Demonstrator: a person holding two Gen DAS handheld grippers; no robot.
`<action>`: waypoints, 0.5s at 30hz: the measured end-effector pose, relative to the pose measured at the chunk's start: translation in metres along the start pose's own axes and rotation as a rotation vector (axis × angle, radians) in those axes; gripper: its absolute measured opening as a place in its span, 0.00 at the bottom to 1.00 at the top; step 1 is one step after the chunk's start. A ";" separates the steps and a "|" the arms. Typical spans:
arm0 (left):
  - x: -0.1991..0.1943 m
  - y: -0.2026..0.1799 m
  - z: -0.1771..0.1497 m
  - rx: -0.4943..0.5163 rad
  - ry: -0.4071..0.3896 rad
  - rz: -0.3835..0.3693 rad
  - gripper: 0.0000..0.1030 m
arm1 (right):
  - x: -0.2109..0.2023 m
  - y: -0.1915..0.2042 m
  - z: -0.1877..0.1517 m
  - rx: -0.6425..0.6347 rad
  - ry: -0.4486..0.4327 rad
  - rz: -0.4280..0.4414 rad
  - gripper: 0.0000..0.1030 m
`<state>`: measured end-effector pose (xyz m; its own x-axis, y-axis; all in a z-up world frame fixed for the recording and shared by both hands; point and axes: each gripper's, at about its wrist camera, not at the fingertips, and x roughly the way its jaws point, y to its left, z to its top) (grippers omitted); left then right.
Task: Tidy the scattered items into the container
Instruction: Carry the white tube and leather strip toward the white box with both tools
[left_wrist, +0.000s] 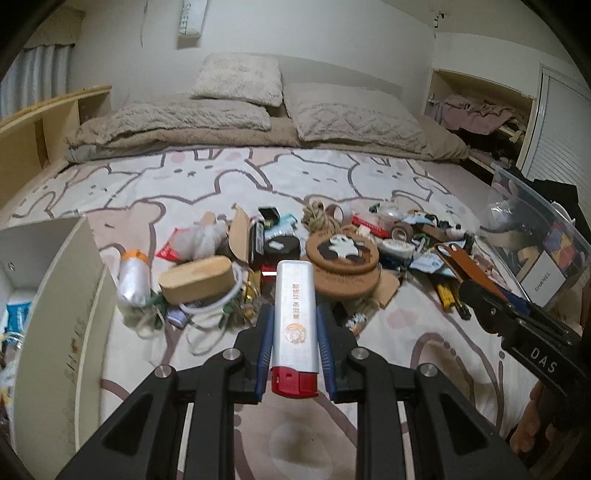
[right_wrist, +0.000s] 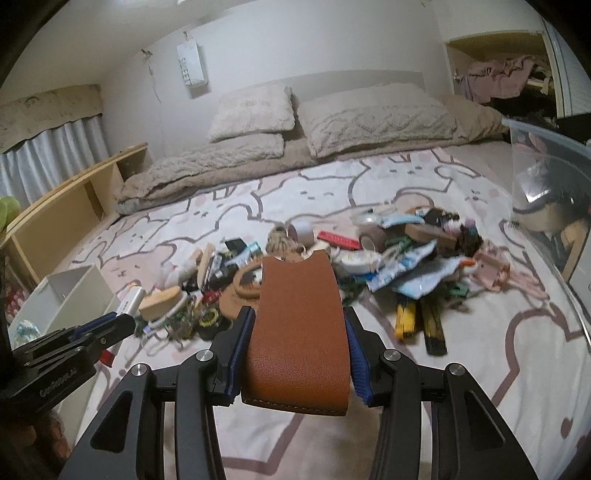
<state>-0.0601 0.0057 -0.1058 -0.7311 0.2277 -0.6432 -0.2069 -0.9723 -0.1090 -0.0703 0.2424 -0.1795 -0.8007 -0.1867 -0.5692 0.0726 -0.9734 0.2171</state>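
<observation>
The flat silver metal case with a red cap (left_wrist: 294, 325) carries orange print. The brown leather pouch (right_wrist: 299, 332) has pale stitching. The bedsheet (left_wrist: 424, 343) shows pink-and-white rabbits outlined in grey-brown.

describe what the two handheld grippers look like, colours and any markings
Both the left gripper and the right gripper have black angular linkage arms with silver round pivot bolts and blue ribbed pads lining the jaws. White lettering, partly legible, marks each body.

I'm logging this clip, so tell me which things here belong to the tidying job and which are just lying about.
Part of the job:
- silver case, held in left fingers
- brown leather sleeve, held in right fingers
- clutter pile
- clear bin

Just lying about:
- pillows
- wooden shelf
</observation>
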 end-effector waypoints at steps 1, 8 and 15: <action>-0.003 0.000 0.002 0.001 -0.007 0.002 0.23 | -0.001 0.001 0.003 -0.003 -0.005 0.001 0.46; -0.022 0.005 0.023 -0.007 -0.058 0.018 0.23 | -0.011 0.005 0.024 -0.021 -0.050 0.004 0.46; -0.041 0.006 0.048 -0.012 -0.122 0.017 0.23 | -0.022 0.016 0.048 -0.042 -0.112 0.022 0.46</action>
<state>-0.0623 -0.0073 -0.0436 -0.8083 0.2149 -0.5482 -0.1861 -0.9765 -0.1083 -0.0803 0.2370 -0.1252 -0.8597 -0.1945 -0.4723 0.1141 -0.9744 0.1935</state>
